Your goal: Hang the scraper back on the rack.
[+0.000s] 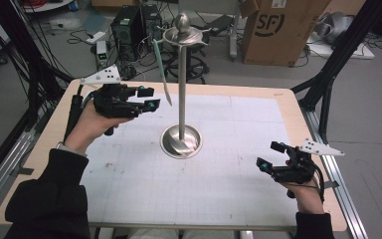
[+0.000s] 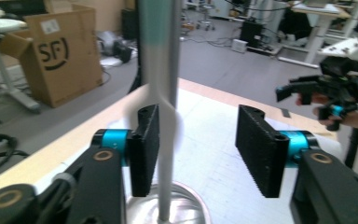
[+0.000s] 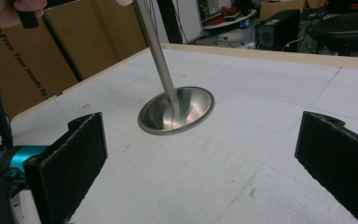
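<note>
A steel stand with a round dished base rises from the middle of the table; its top carries a disc and a ball. A slim pale green and white utensil hangs from that disc's left rim. My left gripper is open just left of the utensil's lower end. In the left gripper view the blurred utensil hangs between the jaws, close to the left one, with the stand's pole behind it. My right gripper is open and empty near the table's right front. It faces the base.
The table is covered by a white grid mat. A cardboard box, computer towers and cables sit on the floor beyond the far edge. Black frame struts stand at the right, and an aluminium rail runs along that side.
</note>
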`<action>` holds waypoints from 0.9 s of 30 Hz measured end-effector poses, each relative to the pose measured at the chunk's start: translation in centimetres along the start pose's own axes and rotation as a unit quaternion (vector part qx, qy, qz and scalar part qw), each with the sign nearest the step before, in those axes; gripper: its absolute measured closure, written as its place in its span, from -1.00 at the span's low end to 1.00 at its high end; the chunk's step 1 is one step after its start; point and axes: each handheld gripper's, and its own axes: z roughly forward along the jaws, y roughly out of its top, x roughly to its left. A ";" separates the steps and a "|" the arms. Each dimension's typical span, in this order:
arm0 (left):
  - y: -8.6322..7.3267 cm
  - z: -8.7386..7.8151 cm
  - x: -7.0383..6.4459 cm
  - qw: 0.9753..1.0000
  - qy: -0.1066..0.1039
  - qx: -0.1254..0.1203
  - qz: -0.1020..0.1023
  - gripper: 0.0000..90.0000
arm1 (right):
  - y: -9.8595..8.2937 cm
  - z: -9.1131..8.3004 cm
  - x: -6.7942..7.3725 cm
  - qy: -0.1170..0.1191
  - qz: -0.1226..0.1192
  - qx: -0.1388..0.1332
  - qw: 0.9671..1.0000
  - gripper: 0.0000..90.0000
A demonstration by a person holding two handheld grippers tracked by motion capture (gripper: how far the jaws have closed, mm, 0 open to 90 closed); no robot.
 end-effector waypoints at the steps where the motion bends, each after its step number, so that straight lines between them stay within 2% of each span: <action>1: -0.3 0.0 -0.1 1.000 -0.004 -0.002 0.003 0.02 | 0.0 -0.1 0.0 -0.001 0.000 0.000 1.000 -0.97; 3: -1.0 0.1 -0.3 1.000 -0.009 -0.005 0.006 -0.17 | -0.1 -0.1 -0.1 -0.002 0.000 0.000 1.000 -0.97; 5: -1.7 0.1 -0.6 1.000 -0.004 -0.009 0.015 -0.36 | -0.1 -0.1 -0.1 -0.003 0.000 0.000 1.000 -0.97; 7: -2.6 0.1 -0.9 1.000 -0.003 -0.010 0.016 -0.55 | -0.1 -0.1 0.0 -0.003 -0.001 -0.001 1.000 -0.97; 9: -3.8 0.1 -1.0 1.000 -0.001 -0.012 0.014 -0.65 | 0.0 0.0 0.0 -0.001 -0.006 -0.001 1.000 -0.97; 11: -5.2 0.0 -1.2 1.000 -0.001 -0.014 0.002 -0.67 | 0.0 0.1 0.1 0.000 -0.008 0.000 1.000 -0.97; 14: -7.4 -0.1 -1.7 0.999 -0.017 -0.031 -0.016 -0.80 | -0.1 0.3 0.1 -0.001 -0.010 0.005 1.000 -0.97; 17: -9.3 -0.3 -2.0 0.999 -0.023 -0.037 -0.020 -0.86 | -0.1 0.5 0.1 0.001 -0.010 0.004 1.000 -0.97; 21: -11.0 -0.9 -2.3 0.999 -0.005 -0.040 -0.026 -0.86 | -0.3 0.9 0.1 0.004 -0.014 0.002 1.000 -0.97; 24: -12.3 -1.5 -2.4 0.998 0.011 -0.056 -0.030 -0.86 | -0.4 1.1 0.2 0.006 -0.024 0.000 1.000 -0.97; 26: -13.0 -1.8 -2.4 0.998 0.026 -0.057 -0.028 -0.86 | -0.5 1.2 0.2 0.007 -0.029 -0.004 1.000 -0.97; 27: -13.2 -2.0 -2.3 0.998 0.029 -0.048 -0.030 -0.86 | -0.5 1.3 0.1 0.007 -0.033 -0.008 0.999 -0.98</action>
